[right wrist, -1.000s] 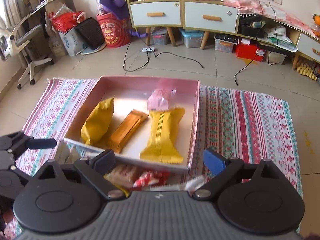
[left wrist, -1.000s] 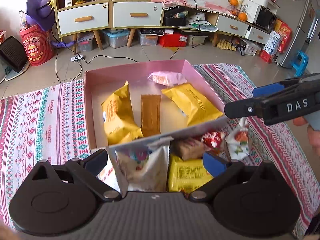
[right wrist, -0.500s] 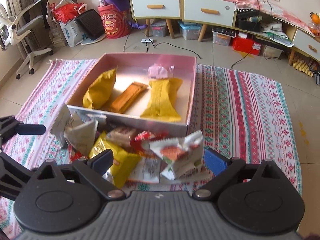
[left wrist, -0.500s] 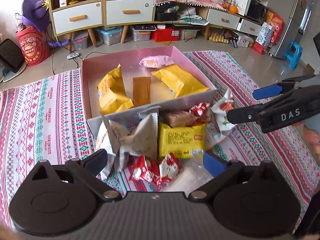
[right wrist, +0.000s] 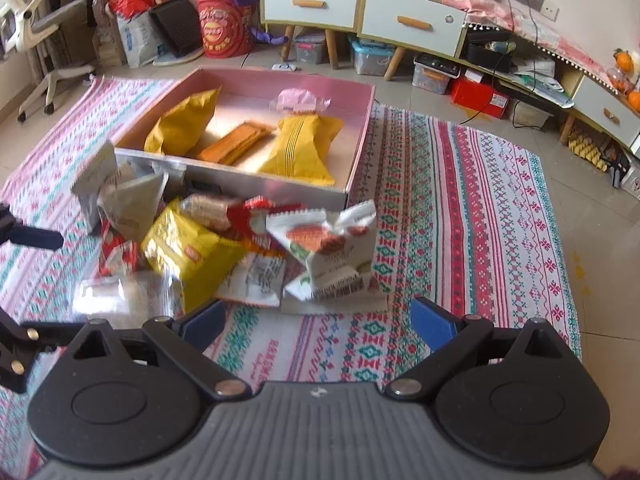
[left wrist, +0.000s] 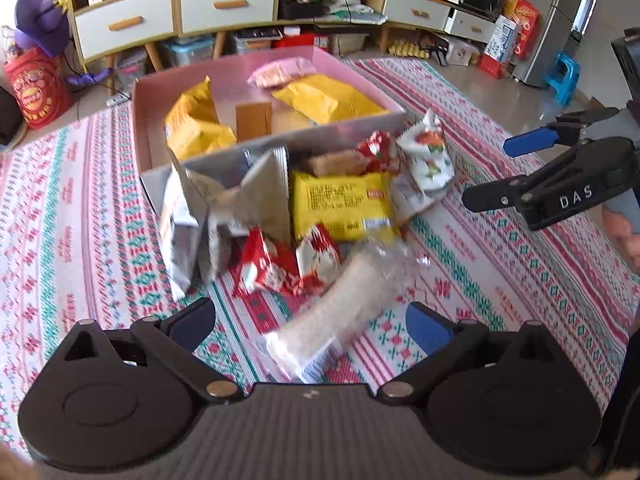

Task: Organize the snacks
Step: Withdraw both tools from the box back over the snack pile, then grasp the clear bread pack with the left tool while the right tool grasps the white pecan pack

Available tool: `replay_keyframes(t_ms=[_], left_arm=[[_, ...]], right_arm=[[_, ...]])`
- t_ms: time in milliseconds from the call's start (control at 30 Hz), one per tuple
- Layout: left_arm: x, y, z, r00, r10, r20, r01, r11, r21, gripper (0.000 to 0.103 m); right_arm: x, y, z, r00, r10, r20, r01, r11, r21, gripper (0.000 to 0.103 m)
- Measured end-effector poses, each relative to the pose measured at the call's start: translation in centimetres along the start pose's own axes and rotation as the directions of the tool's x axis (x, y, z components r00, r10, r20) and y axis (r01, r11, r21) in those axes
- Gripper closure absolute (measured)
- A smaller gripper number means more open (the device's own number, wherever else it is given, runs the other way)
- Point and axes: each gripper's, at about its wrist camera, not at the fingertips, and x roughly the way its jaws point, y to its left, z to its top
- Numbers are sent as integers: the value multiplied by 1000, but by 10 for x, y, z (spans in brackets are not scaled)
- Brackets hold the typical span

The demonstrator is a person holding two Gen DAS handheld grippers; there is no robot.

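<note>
A pink box (left wrist: pixel 276 148) (right wrist: pixel 360 152) on the patterned cloth holds two yellow packets, a brown bar (left wrist: pixel 253 120) and a pink packet (left wrist: pixel 280 72). A pile of loose snacks lies against its near wall: grey packets (left wrist: pixel 224 208), a yellow packet (left wrist: pixel 340 204) (right wrist: pixel 188 252), red packets (left wrist: pixel 276 268), a clear rice-cracker pack (left wrist: pixel 344 304) and a white packet (right wrist: pixel 328 252). My left gripper (left wrist: pixel 310 320) is open and empty, just short of the cracker pack. My right gripper (right wrist: pixel 318 320) is open and empty near the white packet; it also shows at the right of the left wrist view (left wrist: pixel 504 172).
The striped cloth (right wrist: pixel 460 220) covers the floor around the box. Cabinets with drawers (right wrist: pixel 360 4), storage boxes, a red drum (right wrist: pixel 224 28) and an office chair (right wrist: pixel 44 40) stand beyond the cloth. A fridge and blue stool (left wrist: pixel 564 76) are at the far right.
Both grippers have drawn back and up from the box. More of the loose pile in front of the box has come into view. Both stay open.
</note>
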Motion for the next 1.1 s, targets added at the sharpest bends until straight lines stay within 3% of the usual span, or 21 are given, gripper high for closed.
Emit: replay_keyframes(t_ms=[167,500,767,933,1100], left_arm=[[8,-3,-2,998,-54,-32,55,999,1,1],[21,-28,-11,989,-98,-107,103,994,47,23],[25,-41,-8,994,-93,-64,97,993,63,27],[31,-43,-2,995,-78,-68,81,996,43,37],[32,-43,3,997,-55,-60,56,998,23,51]], right_arm=[[7,3,-6,1000,-12,-23,11,999,-44,4],[16,-2,-3,999,-28,-41,26,999,-40,4],[24,-6,5,999,-38,-34,37,999,-25,4],[29,-9,10,999,-48,-4,48,999,-16,5],[38,-12,13,998,-53,19,54,999,-11,12]])
